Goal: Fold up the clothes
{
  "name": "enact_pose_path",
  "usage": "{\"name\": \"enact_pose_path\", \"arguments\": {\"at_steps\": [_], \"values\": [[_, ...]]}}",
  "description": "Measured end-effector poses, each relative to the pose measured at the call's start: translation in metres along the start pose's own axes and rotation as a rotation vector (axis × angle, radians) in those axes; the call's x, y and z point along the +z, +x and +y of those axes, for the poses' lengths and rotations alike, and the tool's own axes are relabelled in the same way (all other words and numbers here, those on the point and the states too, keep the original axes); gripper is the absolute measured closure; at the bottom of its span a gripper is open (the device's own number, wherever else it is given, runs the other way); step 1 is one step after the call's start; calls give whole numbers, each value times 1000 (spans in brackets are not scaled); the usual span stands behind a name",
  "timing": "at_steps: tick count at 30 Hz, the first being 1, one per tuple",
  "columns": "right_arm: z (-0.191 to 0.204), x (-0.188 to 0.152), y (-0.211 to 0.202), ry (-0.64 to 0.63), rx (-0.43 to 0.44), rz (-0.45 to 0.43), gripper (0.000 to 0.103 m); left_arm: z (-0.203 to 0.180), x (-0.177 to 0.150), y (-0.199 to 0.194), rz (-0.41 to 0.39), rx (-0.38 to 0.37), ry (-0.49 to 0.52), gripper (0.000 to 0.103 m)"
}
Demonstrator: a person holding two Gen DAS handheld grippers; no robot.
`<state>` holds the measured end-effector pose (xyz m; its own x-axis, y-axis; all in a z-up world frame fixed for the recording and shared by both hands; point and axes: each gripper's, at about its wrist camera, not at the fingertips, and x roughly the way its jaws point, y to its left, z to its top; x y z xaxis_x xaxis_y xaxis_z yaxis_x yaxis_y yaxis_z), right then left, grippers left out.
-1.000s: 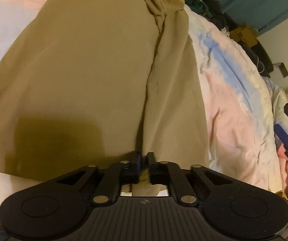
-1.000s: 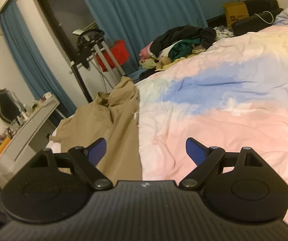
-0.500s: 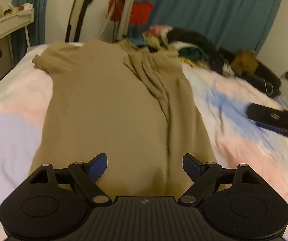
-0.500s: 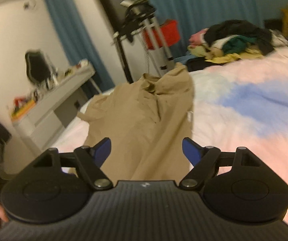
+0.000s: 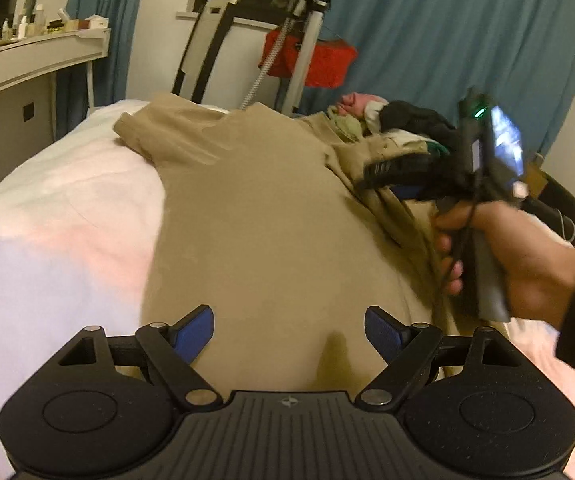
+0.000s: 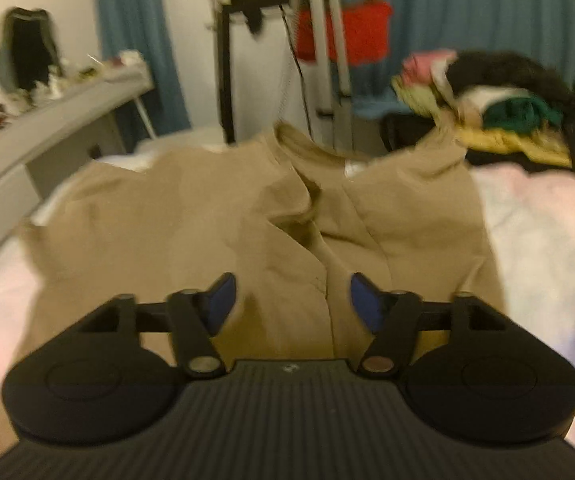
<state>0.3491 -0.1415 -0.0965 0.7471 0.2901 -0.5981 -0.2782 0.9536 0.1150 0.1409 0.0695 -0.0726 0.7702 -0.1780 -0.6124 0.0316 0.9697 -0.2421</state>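
A tan shirt (image 5: 263,216) lies spread on the bed, back side up, with its right side folded inward along a lengthwise crease; it also shows in the right wrist view (image 6: 215,232). My left gripper (image 5: 289,330) is open and empty above the shirt's lower hem. My right gripper (image 6: 289,300) is open and empty, hovering over the folded right part of the shirt near the crease. The right gripper, held in a hand, also shows in the left wrist view (image 5: 403,180), above the shirt's right shoulder area.
The bed (image 5: 59,216) has a pastel pink and blue cover. A pile of mixed clothes (image 6: 499,100) lies at the far right end. A white desk (image 5: 27,64) stands at the left. A metal stand with a red bag (image 5: 315,60) and blue curtains are behind.
My left gripper let go of the shirt's hem, opened and lifted back. My right gripper swung left from the bare bed cover to over the shirt's folded side.
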Motion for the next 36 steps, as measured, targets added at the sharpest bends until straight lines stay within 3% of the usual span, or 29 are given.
{"name": "enact_pose_path", "arguments": {"at_steps": [1, 3, 9, 14, 17, 18, 19, 21, 27, 36], "values": [[2, 1, 12, -7, -9, 15, 83, 3, 2, 0, -8, -1, -6, 19], [5, 4, 30, -13, -23, 31, 94, 9, 5, 0, -21, 0, -16, 19], [17, 35, 22, 74, -12, -140, 95, 21, 8, -1, -27, -3, -57, 19], [21, 40, 37, 103, -82, -103, 93, 14, 4, -10, -49, 22, -15, 19], [22, 34, 34, 110, -88, -87, 87, 12, 3, -13, -57, 27, -14, 18], [22, 32, 30, 112, -85, -87, 70, 12, 3, -14, -57, 28, -15, 18], [23, 30, 20, 111, -72, -99, 45, 12, 4, -14, -59, 30, -15, 18], [23, 25, 0, 109, -44, -125, 21, 10, 5, -17, -69, 37, -2, 18], [18, 3, -102, 136, 62, -195, 23, 7, -1, -45, -111, 40, 50, 17], [19, -62, -261, 154, 38, -330, 23, -14, -21, -106, -189, 34, 96, 14]]}}
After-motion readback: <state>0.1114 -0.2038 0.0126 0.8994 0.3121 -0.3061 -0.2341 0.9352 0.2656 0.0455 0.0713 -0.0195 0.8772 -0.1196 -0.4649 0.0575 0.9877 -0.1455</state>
